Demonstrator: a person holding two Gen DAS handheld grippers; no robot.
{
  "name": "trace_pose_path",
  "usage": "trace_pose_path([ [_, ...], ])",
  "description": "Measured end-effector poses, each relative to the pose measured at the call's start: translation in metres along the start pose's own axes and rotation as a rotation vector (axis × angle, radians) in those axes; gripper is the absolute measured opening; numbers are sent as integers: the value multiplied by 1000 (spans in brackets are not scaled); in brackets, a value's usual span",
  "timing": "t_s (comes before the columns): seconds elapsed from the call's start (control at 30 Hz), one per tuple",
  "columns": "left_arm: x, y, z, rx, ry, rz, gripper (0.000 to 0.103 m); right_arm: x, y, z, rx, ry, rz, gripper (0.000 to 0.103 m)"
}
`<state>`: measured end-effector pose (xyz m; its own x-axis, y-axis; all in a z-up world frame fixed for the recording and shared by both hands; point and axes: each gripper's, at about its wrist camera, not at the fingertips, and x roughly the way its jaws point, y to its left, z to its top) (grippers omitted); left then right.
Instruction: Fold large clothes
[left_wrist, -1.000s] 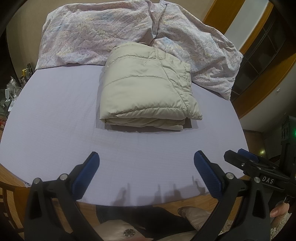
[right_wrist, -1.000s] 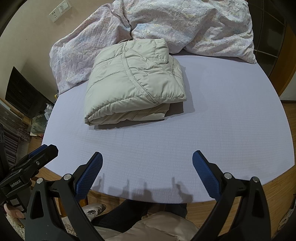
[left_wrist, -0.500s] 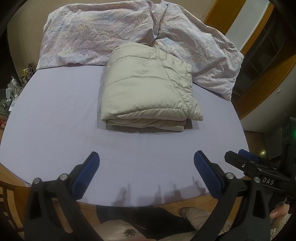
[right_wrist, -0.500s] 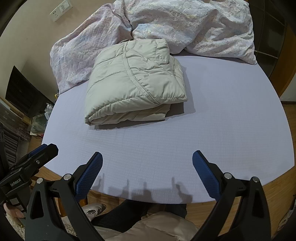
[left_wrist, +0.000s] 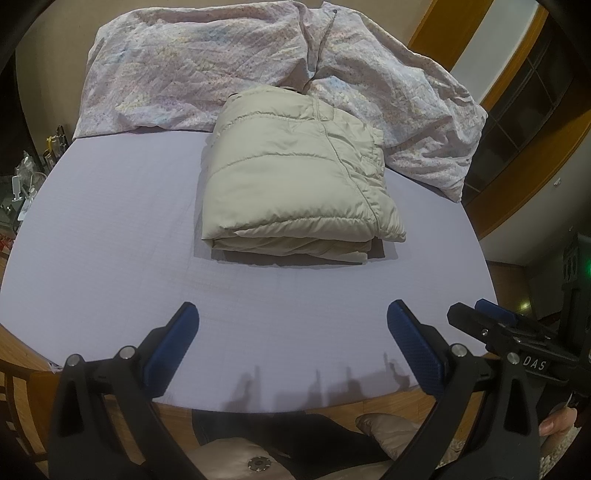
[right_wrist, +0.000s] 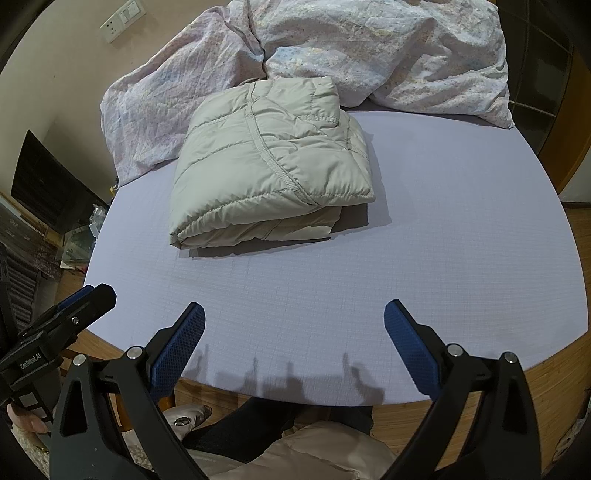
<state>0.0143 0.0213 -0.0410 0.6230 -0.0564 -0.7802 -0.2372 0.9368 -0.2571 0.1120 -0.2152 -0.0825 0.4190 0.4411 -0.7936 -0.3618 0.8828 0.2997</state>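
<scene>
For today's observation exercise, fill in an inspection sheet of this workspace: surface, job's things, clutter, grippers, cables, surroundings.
Surface: lilac bed sheet, smooth, on a wooden bed frame.
Job's things: beige puffer jacket folded into a compact bundle, lying mid-bed.
Clutter: floral duvet bunched at the far end, touching the jacket's far edge.
Grippers: left hand-held gripper and right hand-held gripper both open, empty, at the near edge, clear of the jacket.
Cables: nothing seen.
Surroundings: wall socket; cluttered side shelf, contents unclear.
</scene>
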Motion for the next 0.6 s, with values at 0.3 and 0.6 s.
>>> trace_pose_path([
  [0.3, -1, 0, 1, 1, -2, 1, 101, 0, 1, 0, 2, -1, -1, 99],
  [0.6, -1, -1, 1, 1, -3, 1, 101, 0, 2, 0, 4, 0, -1, 99],
])
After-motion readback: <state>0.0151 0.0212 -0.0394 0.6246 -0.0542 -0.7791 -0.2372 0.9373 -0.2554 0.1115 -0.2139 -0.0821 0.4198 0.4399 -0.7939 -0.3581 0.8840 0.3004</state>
